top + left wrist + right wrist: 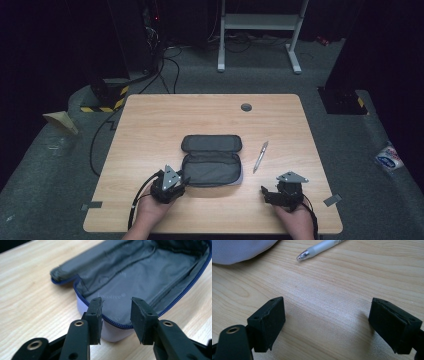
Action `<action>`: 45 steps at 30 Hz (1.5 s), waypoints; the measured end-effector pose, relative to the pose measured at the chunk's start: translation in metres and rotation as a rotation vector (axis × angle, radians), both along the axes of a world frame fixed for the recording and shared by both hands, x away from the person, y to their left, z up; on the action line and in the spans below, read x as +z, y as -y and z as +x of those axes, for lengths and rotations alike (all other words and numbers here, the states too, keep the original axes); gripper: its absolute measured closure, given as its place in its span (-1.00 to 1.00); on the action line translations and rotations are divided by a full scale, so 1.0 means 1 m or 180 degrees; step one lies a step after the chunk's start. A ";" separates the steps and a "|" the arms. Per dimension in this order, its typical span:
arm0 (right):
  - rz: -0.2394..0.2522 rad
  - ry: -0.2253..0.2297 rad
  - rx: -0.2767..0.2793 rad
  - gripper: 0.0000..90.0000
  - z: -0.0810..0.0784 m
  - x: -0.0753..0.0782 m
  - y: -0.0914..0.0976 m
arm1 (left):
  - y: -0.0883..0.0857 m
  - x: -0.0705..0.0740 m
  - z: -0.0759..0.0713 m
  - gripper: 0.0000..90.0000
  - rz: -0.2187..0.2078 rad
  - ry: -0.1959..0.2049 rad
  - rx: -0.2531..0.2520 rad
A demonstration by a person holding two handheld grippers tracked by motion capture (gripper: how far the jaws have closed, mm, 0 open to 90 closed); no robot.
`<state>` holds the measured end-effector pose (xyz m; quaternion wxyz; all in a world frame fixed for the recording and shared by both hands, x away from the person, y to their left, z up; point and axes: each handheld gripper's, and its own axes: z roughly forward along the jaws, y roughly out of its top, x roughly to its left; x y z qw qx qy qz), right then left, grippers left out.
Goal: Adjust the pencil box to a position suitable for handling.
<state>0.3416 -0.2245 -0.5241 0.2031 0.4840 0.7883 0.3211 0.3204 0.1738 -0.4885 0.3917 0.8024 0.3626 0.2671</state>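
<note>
Pen lying on the worktop just right of the open pouch, long axis running away from the person, nearer the right gripper with jaws wide and empty; left gripper narrow, at the pouch's near rim, gripping nothing.

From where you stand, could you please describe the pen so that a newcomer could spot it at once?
Start at the light wooden table and find the open grey fabric pencil case near its middle. Just to the right of the case, apart from it, lies a slim translucent white plastic pen, slightly slanted. It is the one thin, pale, stick-shaped thing on the tabletop.
</note>
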 end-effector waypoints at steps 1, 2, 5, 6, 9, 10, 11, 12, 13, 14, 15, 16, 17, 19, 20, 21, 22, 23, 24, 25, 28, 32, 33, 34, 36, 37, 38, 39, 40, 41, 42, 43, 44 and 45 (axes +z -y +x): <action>0.0001 0.0002 -0.0001 -0.70 0.000 0.000 0.000 | -0.002 0.002 0.000 0.31 -0.0022 0.0030 0.0012; -0.0001 0.0001 0.0001 -0.70 0.000 0.000 0.000 | -0.004 0.003 -0.001 0.29 -0.0058 0.0060 0.0040; -0.0001 0.0001 0.0001 -0.70 0.000 0.000 0.000 | -0.014 0.006 0.000 0.24 -0.0184 0.0110 0.0117; 0.0002 0.0001 -0.0002 -0.70 0.000 0.000 0.000 | -0.018 0.006 0.001 0.23 -0.0225 0.0110 0.0153; 0.0003 0.0001 0.0009 -0.70 0.000 0.000 0.000 | -0.036 0.003 0.007 0.18 -0.0297 0.0043 0.0301; 0.0003 0.0001 0.0010 -0.70 0.000 0.000 0.000 | -0.042 0.000 0.009 0.16 -0.0306 0.0002 0.0349; 0.0004 0.0000 0.0011 -0.70 0.000 0.000 0.000 | -0.048 -0.003 0.012 0.13 -0.0285 -0.0058 0.0397; 0.0004 0.0000 0.0010 -0.70 0.000 0.000 0.000 | -0.053 -0.006 0.015 0.10 -0.0266 -0.0122 0.0455; 0.0002 0.0003 0.0013 -0.70 0.000 0.000 0.000 | -0.059 -0.010 0.018 0.07 -0.0252 -0.0191 0.0513; 0.0001 0.0002 0.0012 -0.69 0.000 0.000 0.000 | -0.065 -0.014 0.020 0.06 -0.0238 -0.0247 0.0572; 0.0002 0.0003 0.0011 -0.69 0.000 0.000 0.000 | -0.070 -0.017 0.022 0.04 -0.0227 -0.0295 0.0622; 0.0001 0.0004 0.0009 -0.69 0.000 0.000 0.000 | -0.074 -0.020 0.024 0.03 -0.0227 -0.0336 0.0673; 0.0001 0.0005 0.0007 -0.69 0.000 0.000 0.000 | -0.078 -0.023 0.026 0.02 -0.0180 -0.0351 0.0717; 0.0001 0.0004 0.0006 -0.69 0.000 0.000 0.000 | -0.082 -0.027 0.029 -0.01 -0.0162 -0.0389 0.0780; 0.0002 0.0004 0.0006 -0.69 0.000 0.000 0.000 | -0.085 -0.029 0.030 -0.04 -0.0143 -0.0438 0.0804; 0.0001 0.0004 0.0008 -0.69 0.000 0.000 0.000 | -0.086 -0.032 0.032 -0.05 -0.0154 -0.0488 0.0824; -0.0004 0.0010 0.0020 -0.69 0.000 0.000 0.000 | -0.086 -0.034 0.033 -0.06 -0.0101 -0.0518 0.0841; -0.0006 0.0011 0.0026 -0.69 0.000 0.000 0.000 | -0.086 -0.036 0.035 -0.10 -0.0042 -0.0563 0.0850; -0.0006 0.0013 0.0035 -0.69 0.000 0.000 0.000 | -0.087 -0.037 0.035 -0.14 -0.0084 -0.0564 0.0862; -0.0003 0.0011 0.0035 -0.69 0.000 0.000 0.000 | -0.088 -0.037 0.035 -0.14 -0.0110 -0.0564 0.0867; -0.0004 0.0017 0.0039 -0.67 -0.001 0.000 0.000 | -0.089 -0.039 0.036 -0.20 -0.0188 -0.0592 0.0911; 0.0000 0.0036 0.0032 -0.61 -0.002 0.000 0.000 | -0.087 -0.039 0.036 -0.27 -0.0183 -0.0576 0.0936; 0.0003 0.0033 0.0024 -0.58 -0.002 0.001 0.000 | -0.087 -0.039 0.036 -0.31 -0.0182 -0.0581 0.0951; 0.0005 0.0029 0.0006 -0.53 -0.003 0.001 -0.001 | -0.087 -0.040 0.036 -0.33 -0.0185 -0.0577 0.0955; 0.0013 0.0036 -0.0016 -0.49 -0.003 0.002 -0.002 | -0.087 -0.040 0.036 -0.33 -0.0184 -0.0581 0.0954; -0.0005 0.0064 -0.0006 -0.48 -0.003 0.002 -0.003 | -0.087 -0.040 0.036 -0.33 -0.0184 -0.0581 0.0953; 0.0012 0.0083 -0.0010 -0.48 -0.004 0.003 -0.004 | -0.087 -0.040 0.036 -0.33 -0.0183 -0.0582 0.0953; 0.0041 0.0101 -0.0018 -0.47 -0.004 0.004 -0.007 | -0.087 -0.040 0.036 -0.33 -0.0184 -0.0577 0.0953; 0.0046 0.0121 -0.0016 -0.46 -0.004 0.005 -0.009 | -0.087 -0.040 0.036 -0.33 -0.0182 -0.0576 0.0954; 0.0047 0.0141 -0.0008 -0.45 -0.004 0.005 -0.013 | -0.087 -0.040 0.036 -0.34 -0.0181 -0.0580 0.0950; 0.0049 0.0153 -0.0007 -0.43 -0.003 0.006 -0.015 | -0.087 -0.040 0.036 -0.34 -0.0182 -0.0576 0.0950; 0.0047 0.0178 -0.0010 -0.41 -0.002 0.007 -0.017 | -0.087 -0.040 0.037 -0.34 -0.0182 -0.0576 0.0949; 0.0050 0.0202 -0.0020 -0.38 0.000 0.008 -0.020 | -0.087 -0.040 0.037 -0.34 -0.0182 -0.0576 0.0948; 0.0067 0.0209 -0.0040 -0.35 0.002 0.009 -0.022 | -0.086 -0.040 0.036 -0.34 -0.0187 -0.0578 0.0950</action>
